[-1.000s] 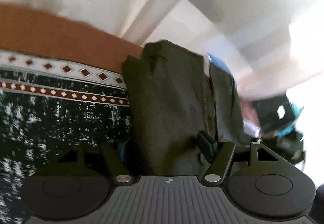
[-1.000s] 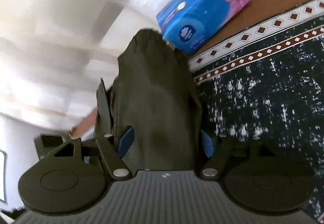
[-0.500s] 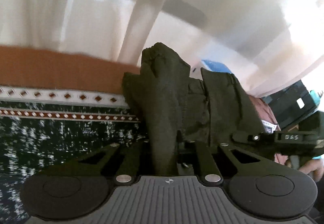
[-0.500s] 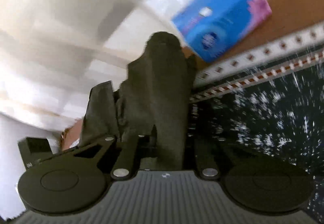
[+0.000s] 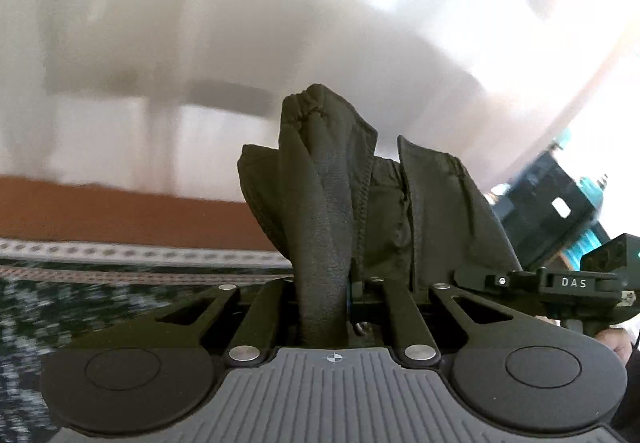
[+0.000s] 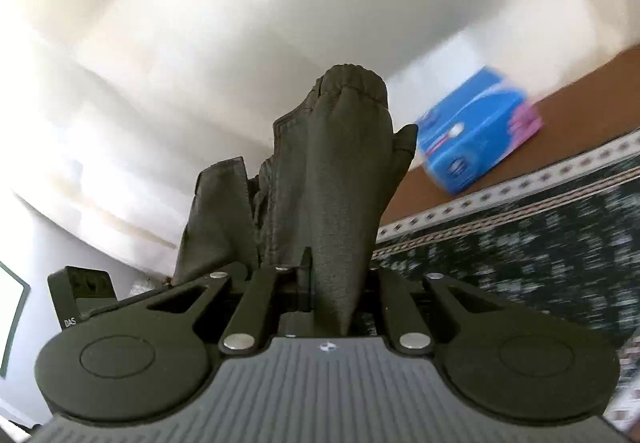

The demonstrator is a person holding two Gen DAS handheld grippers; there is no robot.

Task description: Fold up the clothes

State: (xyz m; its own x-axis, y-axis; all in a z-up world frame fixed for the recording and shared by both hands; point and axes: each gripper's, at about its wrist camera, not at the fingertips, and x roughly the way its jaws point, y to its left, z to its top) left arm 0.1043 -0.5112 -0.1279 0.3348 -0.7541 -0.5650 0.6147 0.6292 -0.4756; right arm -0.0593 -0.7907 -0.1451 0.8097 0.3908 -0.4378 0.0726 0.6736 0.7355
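Note:
A dark olive garment [image 5: 324, 203] is bunched upright between the fingers of my left gripper [image 5: 326, 303], which is shut on it. The same garment [image 6: 336, 183] stands bunched in my right gripper [image 6: 332, 295], which is also shut on it. Both grippers hold the cloth lifted above a dark patterned rug [image 6: 540, 251]. The right gripper's body shows at the right edge of the left wrist view [image 5: 560, 283]. The left gripper's body shows at the lower left of the right wrist view [image 6: 80, 295].
A blue tissue box [image 6: 476, 139] lies on the brown floor [image 6: 580, 111] beyond the rug's diamond border. White curtains [image 5: 200, 43] hang behind. A dark and teal object [image 5: 560, 211] sits at the right of the left wrist view.
Both grippers closed on the garment, which was loose between open jaws a second ago. Both have lifted and tilted upward, so more curtain and less rug shows.

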